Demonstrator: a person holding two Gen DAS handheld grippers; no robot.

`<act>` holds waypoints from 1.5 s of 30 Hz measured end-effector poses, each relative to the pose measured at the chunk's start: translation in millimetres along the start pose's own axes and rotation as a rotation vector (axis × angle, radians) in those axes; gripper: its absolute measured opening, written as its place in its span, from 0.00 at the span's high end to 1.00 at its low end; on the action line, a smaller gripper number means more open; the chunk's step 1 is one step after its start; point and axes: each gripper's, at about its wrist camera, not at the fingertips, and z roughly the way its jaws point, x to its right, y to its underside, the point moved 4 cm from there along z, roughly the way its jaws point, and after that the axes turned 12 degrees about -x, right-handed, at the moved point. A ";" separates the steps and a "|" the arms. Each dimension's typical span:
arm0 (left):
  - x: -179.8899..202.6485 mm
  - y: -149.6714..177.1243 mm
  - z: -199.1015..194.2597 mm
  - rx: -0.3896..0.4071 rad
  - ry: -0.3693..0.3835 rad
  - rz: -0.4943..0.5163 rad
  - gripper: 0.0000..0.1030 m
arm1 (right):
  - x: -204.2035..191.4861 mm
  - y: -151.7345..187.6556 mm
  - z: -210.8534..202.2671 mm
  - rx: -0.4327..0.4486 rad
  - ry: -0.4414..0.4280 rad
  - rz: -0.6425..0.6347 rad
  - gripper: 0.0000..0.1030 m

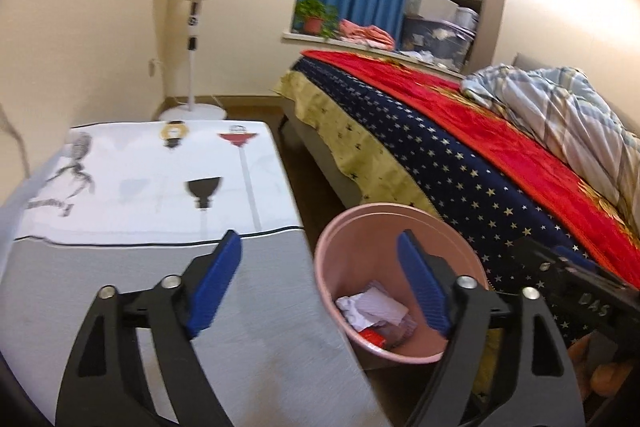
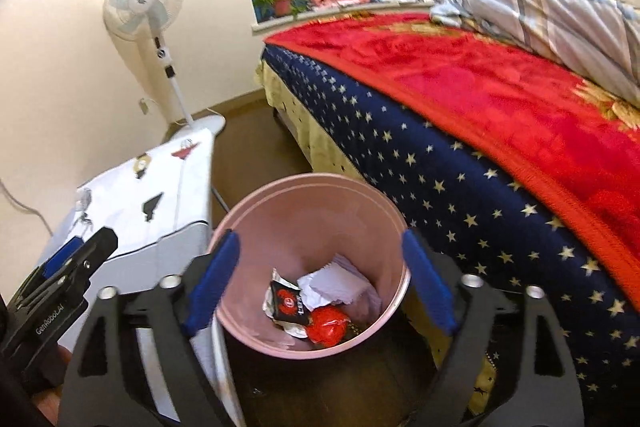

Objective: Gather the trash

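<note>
Trash lies at the bottom of a pink wastebasket (image 2: 308, 223) standing on the floor between the near corner of a cloth-covered table (image 1: 140, 179) and the side edge of a bed (image 2: 460, 155): crumpled white paper (image 2: 332, 283), a black wrapper (image 2: 286, 301) and a red wrapper (image 2: 328, 325). Both grippers hang over the basket, apparently so dropped litter falls inside. The right gripper (image 2: 320, 275) is spread wide, empty, above the basket's mouth. The left gripper (image 1: 320, 287) is likewise spread wide and empty, straddling the table's edge and the basket's rim, touching neither.
</note>
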 end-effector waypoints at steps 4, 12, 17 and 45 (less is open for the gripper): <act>-21.7 14.9 -29.3 0.004 -0.038 -0.065 0.16 | -9.5 4.8 -24.2 0.026 -0.035 -0.038 0.10; -50.4 44.8 -95.3 0.033 -0.130 -0.171 0.11 | -31.7 26.9 -75.5 0.079 -0.070 -0.125 0.05; -49.7 59.2 -127.5 0.052 -0.187 -0.134 0.11 | -39.2 45.8 -99.8 0.087 -0.072 -0.178 0.05; -51.4 105.0 -173.9 0.038 -0.290 -0.157 0.08 | -75.1 95.2 -112.9 0.074 -0.013 -0.310 0.05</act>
